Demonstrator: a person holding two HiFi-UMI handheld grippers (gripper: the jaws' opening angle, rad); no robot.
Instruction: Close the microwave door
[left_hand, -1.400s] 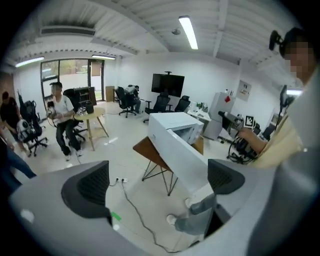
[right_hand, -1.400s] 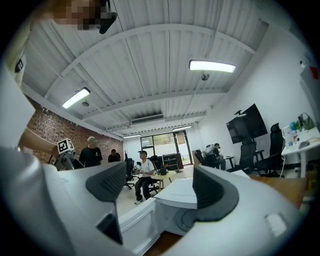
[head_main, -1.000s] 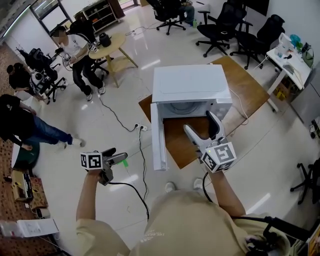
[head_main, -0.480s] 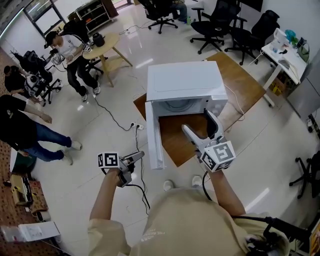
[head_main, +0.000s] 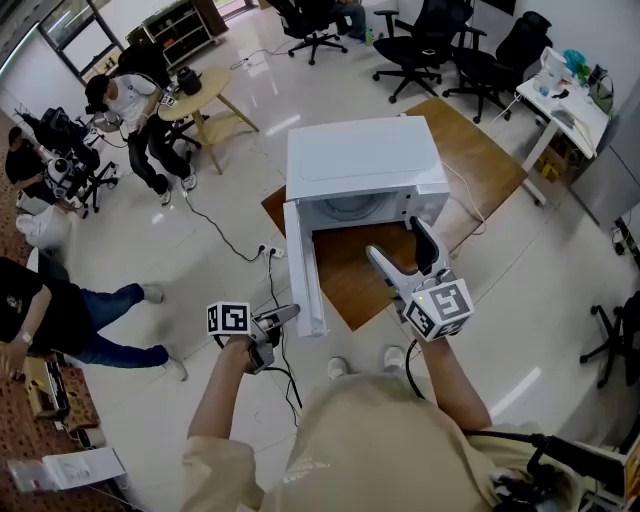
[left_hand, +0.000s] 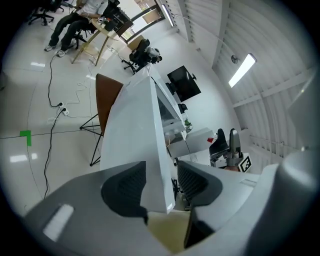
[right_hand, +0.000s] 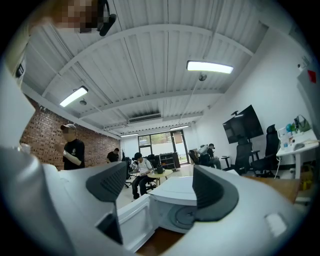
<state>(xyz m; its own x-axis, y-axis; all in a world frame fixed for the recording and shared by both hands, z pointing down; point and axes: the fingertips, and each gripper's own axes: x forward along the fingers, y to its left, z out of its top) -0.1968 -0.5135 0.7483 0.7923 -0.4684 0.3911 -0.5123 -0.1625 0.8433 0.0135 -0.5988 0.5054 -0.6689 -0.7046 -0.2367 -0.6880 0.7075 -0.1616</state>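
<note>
The white microwave (head_main: 360, 160) stands on a brown table (head_main: 480, 160), and its door (head_main: 303, 270) is swung wide open toward me. My left gripper (head_main: 290, 314) is at the door's free end. In the left gripper view the door's edge (left_hand: 135, 125) runs between the jaws of the left gripper (left_hand: 162, 180), which have just been closing. The left pad lies against the door, while a thin gap shows at the right pad. My right gripper (head_main: 402, 250) hangs open and empty before the microwave's cavity (right_hand: 175, 192), with the door (right_hand: 131, 220) at its left.
A black cable (head_main: 268, 385) trails over the floor below the left gripper. Several people sit or stand at the left beside a round table (head_main: 205, 95). Office chairs (head_main: 430, 50) stand behind the microwave, and a desk (head_main: 565, 95) is at the right.
My left gripper has moved right and down to the door's free end, and its jaws have narrowed around the edge. The right gripper has stayed put. A person at the left has walked.
</note>
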